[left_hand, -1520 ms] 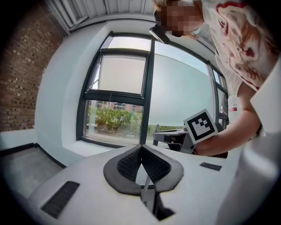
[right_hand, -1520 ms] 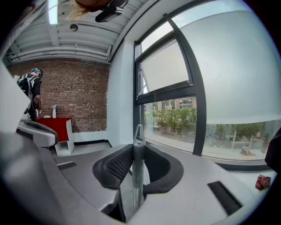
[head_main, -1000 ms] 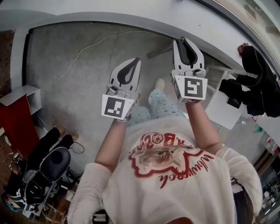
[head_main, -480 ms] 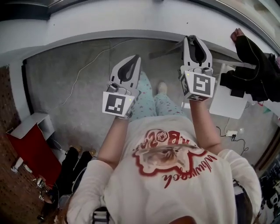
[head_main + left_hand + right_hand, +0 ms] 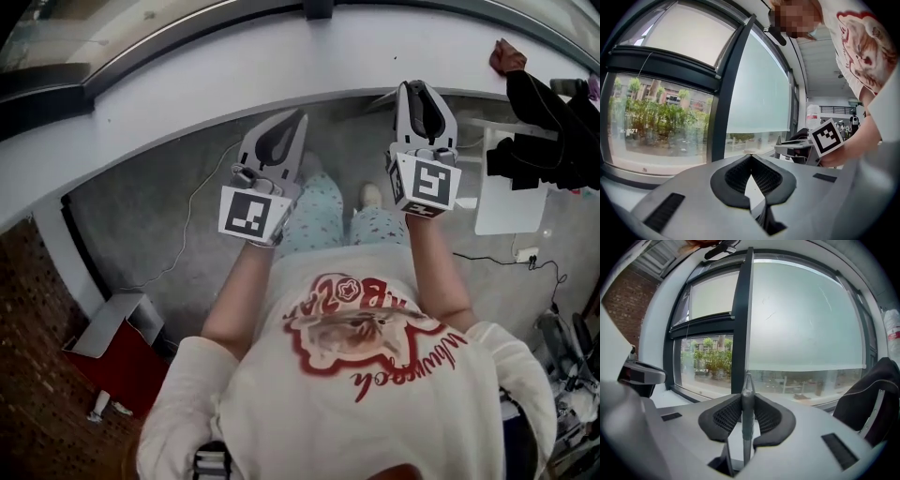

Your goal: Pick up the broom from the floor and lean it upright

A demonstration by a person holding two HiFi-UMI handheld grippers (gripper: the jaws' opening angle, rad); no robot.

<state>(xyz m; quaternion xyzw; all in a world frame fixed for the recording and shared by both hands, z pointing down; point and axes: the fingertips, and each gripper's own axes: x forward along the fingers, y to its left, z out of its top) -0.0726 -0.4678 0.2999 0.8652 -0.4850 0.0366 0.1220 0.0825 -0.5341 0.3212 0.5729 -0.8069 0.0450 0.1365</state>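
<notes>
So, the thin grey metal broom handle (image 5: 745, 437) is clenched in the right claw (image 5: 747, 398), tip poking just past it toward the dark-framed window (image 5: 797, 324); brush end isn't seen. Left claw (image 5: 750, 158) is closed, empty. Handle should probably be pinched firmly and tilted up slowly.

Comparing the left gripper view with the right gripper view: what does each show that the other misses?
Only the left gripper view: the left gripper, jaws together on nothing, plus the person's printed shirt and the other gripper's marker cube. Only the right gripper view: the right gripper clamped on a thin grey handle, probably the broom's, and a brick wall. Both: the dark-framed window and greenery outside.
</notes>
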